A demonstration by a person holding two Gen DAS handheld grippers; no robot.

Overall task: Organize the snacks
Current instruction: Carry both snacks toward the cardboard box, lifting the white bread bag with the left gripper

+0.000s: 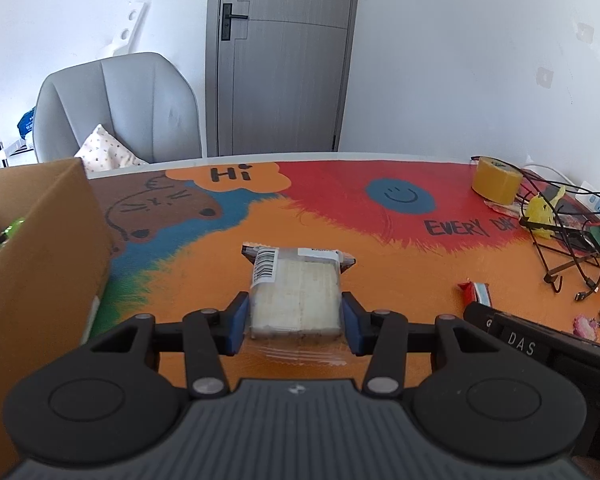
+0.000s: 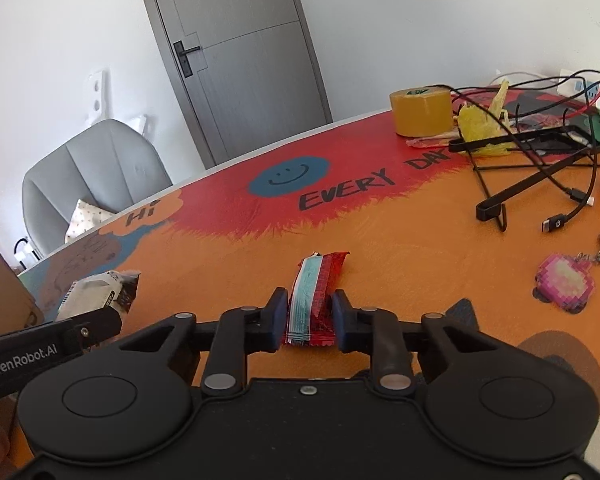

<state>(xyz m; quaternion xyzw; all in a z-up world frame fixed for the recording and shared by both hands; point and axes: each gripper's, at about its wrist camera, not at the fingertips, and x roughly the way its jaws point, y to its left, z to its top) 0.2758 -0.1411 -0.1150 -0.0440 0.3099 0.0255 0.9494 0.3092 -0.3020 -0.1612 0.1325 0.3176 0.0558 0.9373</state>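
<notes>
left gripper (image 1: 296, 320) jaws closing on clear-wrapped pale cake block (image 1: 294, 292) | right gripper (image 2: 310, 320) jaws pinching red-and-blue snack bar (image 2: 314, 300), long axis pointing forward | brown cardboard box (image 1: 40, 248) lying left

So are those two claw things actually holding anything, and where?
Yes. The left gripper clamps the clear-wrapped cake by its near end; the right gripper pinches the red and blue snack bar at its near end.

Colourful table mat (image 1: 380, 264) bearing tape roll (image 1: 496, 179), cables (image 2: 540, 160), keychain (image 2: 565, 281)

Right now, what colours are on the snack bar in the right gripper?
The snack bar is red with a light blue and white stripe, clearest from the right wrist view.
</notes>
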